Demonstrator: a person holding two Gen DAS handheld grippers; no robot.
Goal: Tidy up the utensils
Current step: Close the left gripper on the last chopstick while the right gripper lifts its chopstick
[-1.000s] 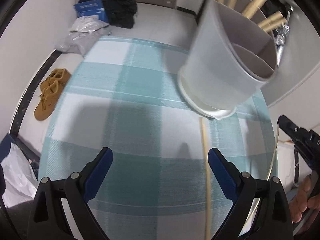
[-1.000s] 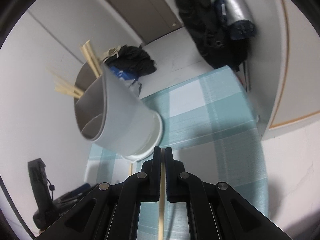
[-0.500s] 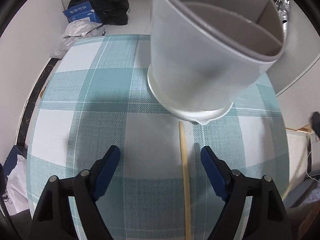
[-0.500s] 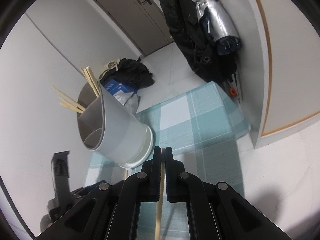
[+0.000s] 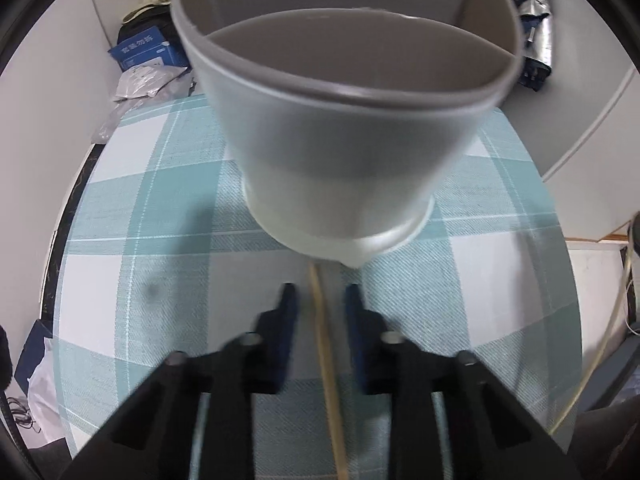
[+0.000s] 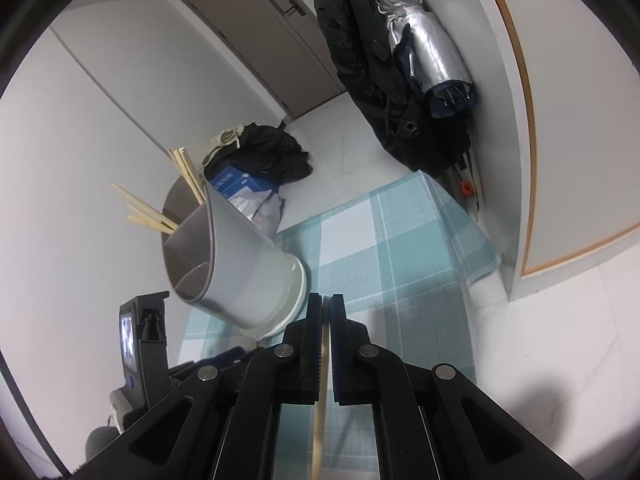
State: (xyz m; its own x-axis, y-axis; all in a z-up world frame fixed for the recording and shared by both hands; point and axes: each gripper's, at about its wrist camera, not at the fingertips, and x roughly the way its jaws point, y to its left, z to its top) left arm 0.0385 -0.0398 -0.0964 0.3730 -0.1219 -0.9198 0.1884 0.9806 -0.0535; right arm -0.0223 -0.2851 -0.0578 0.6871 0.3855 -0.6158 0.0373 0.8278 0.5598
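chopstick on the checked cloth runs lengthwise between the fingers of my left tongs, its far tip just short of the grey utensil holder that stands straight ahead of them. those jaws have just been closing in around the stick; a sliver of cloth shows on each side of it, the blue pads are blurred, and they do not seem to press on it, so i count the left tongs as released. a divider splits the holder, and the near compartment in front of the left tongs looks bare as far as i can see in. my right tongs are clenched on a second chopstick, which lies in the narrow slot between the pads and runs back toward me. ahead and to the left of the right tongs is the same holder, with several chopsticks poking out of its far compartment. beyond both tongs, off the cloth, dark bags and a blue box lie on the floor.
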